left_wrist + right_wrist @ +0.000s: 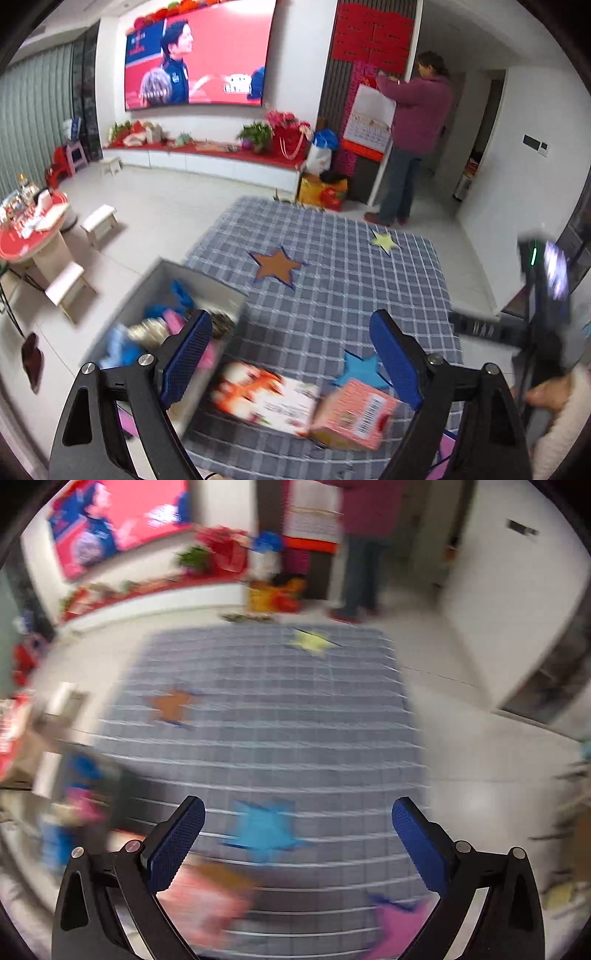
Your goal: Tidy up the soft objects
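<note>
White tiled floor, wall television

**What the two wrist views leave unclear**

The right wrist view is smeared throughout; the checked mat reads only as streaked lines, and the pink box near its lower edge is a shapeless patch; the pink star is half covered by a gripper finger and cut by the frame; the grey box at left dissolves into coloured smudges. In the left wrist view the soft things in the grey box are blurred and partly behind a finger, so none can be identified; the right gripper is a dark streak at the edge, its jaws unreadable there; print on the pink carton is too soft to read.
</note>
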`<state>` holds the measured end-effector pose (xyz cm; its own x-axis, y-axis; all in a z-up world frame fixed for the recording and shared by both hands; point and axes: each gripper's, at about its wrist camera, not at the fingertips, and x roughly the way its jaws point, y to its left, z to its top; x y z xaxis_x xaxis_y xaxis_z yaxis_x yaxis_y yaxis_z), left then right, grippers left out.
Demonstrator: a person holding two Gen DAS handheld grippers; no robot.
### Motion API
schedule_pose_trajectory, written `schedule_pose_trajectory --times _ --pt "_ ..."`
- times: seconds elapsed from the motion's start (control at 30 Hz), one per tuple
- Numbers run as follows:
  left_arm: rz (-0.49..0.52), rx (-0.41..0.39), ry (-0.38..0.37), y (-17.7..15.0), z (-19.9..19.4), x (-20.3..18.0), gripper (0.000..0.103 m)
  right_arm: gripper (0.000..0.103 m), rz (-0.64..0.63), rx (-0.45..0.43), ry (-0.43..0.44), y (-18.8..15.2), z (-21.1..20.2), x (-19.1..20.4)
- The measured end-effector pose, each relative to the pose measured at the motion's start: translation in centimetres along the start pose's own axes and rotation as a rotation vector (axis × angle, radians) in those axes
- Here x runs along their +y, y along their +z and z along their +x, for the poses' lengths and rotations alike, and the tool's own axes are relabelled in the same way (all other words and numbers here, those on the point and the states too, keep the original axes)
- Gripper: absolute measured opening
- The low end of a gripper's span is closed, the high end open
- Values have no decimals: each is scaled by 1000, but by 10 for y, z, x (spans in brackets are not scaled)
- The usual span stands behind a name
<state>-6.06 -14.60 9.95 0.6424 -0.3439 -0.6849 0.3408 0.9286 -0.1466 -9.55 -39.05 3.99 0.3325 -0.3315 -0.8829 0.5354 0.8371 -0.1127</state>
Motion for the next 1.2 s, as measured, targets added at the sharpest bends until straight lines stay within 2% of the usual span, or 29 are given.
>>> schedule_pose_trajectory --times 0.07,0.13,0.27,0.37,0.53,0.63,0.7,0.8,0.87,1.0,1.2 --pt "-36 26 34 -15 13 -18 90 102 14 76 -14 -23 47 -38" --pt "-63 33 76 -32 19 -31 90 102 37 152 17 -47 101 -61" --pt "-57 87 190 -63 44 -45 90 102 102 130 1 -77 167 -80" --pt "-14 136 246 -82 58 -48 90 102 136 47 -18 -83 201 -83" --pt "-10 125 232 -93 64 -48 90 102 166 -25 4 -72 224 -82" --pt "-5 124 266 -91 69 -40 90 102 129 -22 -22 -68 242 -72" --pt "-8 130 275 -87 68 -32 90 102 137 -57 -22 -76 240 -71" --pt "-22 97 296 -80 65 -15 90 102 155 -119 -36 -83 236 -69" --pt "-25 92 317 -77 65 -6 90 102 162 -124 -40 -88 235 -68" --pt "-76 100 350 -70 66 26 90 102 163 -123 -39 -85 236 -69" --pt "-204 132 381 -64 66 98 90 102 163 -123 -38 -85 236 -69"
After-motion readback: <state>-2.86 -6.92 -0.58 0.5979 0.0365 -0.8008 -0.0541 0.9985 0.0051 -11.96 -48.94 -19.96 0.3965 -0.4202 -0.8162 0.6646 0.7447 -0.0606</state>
